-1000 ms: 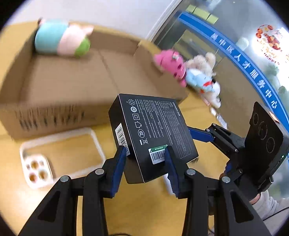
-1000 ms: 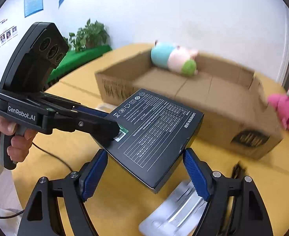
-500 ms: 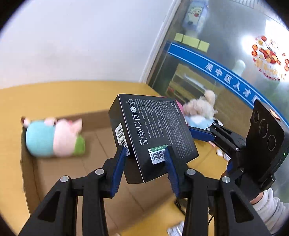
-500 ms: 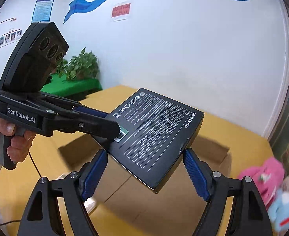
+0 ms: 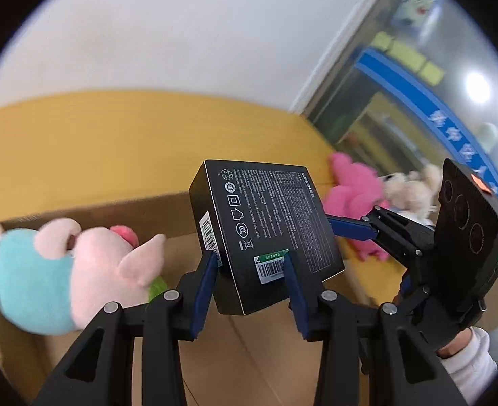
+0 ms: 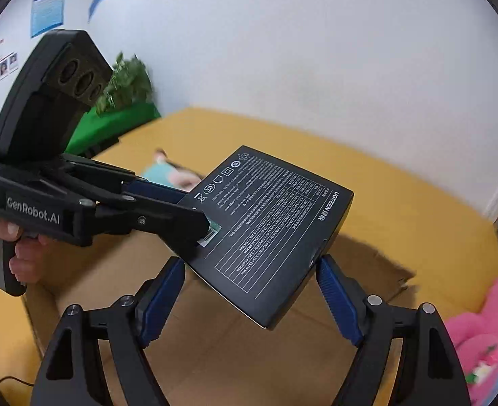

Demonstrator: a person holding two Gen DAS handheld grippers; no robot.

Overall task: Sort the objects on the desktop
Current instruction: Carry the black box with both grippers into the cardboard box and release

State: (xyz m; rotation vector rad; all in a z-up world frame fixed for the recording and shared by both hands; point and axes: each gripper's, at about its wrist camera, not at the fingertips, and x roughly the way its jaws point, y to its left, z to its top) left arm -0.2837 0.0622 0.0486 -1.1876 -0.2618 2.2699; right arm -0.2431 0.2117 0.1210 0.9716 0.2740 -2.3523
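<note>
Both tools, left (image 5: 250, 270) and right (image 6: 250, 291), pinch one black box (image 5: 269, 233) above an open cardboard carton (image 6: 215, 338); a pastel plush (image 5: 63, 270) lies inside at nine o'clock.

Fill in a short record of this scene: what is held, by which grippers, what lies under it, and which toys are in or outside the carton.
held item: black box
left gripper: shut on one edge of the box
right gripper: shut across the box's width
below the box: open carton on a yellow table
in the carton: teal and pink plush
outside the carton: pink plush, cream plush
box state: in the air, tilted, printed side up
</note>
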